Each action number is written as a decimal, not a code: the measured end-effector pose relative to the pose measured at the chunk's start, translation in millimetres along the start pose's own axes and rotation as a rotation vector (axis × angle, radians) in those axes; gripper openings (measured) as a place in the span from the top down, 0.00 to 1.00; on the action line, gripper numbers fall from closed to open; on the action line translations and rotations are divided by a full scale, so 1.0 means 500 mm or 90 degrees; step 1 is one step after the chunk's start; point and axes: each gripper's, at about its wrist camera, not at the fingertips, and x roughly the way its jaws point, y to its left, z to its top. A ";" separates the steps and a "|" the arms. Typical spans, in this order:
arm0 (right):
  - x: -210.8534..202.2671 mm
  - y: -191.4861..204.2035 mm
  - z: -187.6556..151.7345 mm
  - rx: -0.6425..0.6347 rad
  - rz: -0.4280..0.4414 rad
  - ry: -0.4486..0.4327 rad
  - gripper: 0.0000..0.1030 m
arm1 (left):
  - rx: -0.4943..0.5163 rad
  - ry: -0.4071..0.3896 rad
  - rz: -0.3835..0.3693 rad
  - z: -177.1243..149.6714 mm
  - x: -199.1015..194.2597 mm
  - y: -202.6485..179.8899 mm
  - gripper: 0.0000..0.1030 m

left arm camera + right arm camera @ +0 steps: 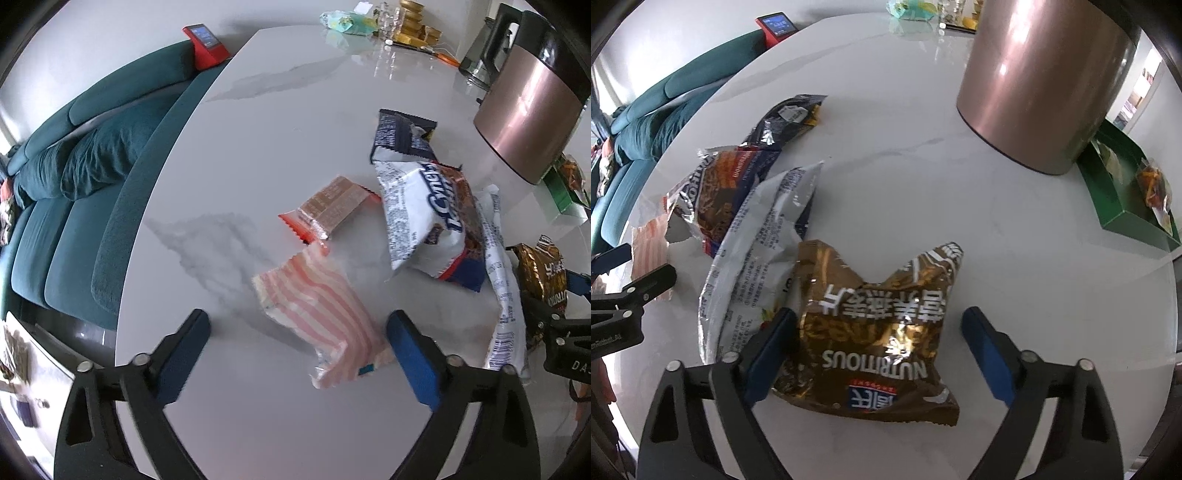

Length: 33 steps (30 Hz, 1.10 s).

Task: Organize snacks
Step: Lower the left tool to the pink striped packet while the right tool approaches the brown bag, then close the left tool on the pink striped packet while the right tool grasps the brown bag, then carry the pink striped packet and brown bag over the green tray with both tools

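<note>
Several snack packs lie on a white marble table [258, 122]. In the left wrist view my left gripper [299, 350] is open around a pink-and-white striped packet [325, 314], which lies between the fingers. Beyond it are a brown-and-red wafer pack [328, 210], a white-and-blue bag [428, 218], a dark blue bag [402, 136] and a long silver pack [502, 295]. In the right wrist view my right gripper [879, 350] is open around a gold "NUTRITIOUS" bag [875, 332]. The left finger touches the bag.
A tall copper-coloured canister [1045, 85] stands at the back right. A green tray [1115, 199] with a snack inside sits behind it at the right edge. A teal sofa [74, 177] runs along the table's left side. Gold tins and clutter [413, 18] sit far back.
</note>
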 end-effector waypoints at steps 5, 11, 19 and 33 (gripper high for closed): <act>-0.006 0.005 -0.004 -0.008 0.005 -0.007 0.00 | 0.010 0.001 -0.005 0.004 -0.004 -0.011 0.30; -0.011 0.010 -0.011 -0.015 0.011 -0.015 0.00 | 0.014 -0.006 -0.007 0.009 -0.014 -0.015 0.62; -0.021 -0.005 -0.018 -0.018 0.016 -0.023 0.36 | 0.013 -0.009 -0.012 0.007 -0.016 -0.016 0.71; -0.040 -0.053 -0.016 0.014 0.039 -0.022 0.45 | -0.001 -0.005 -0.022 0.007 -0.027 -0.013 0.75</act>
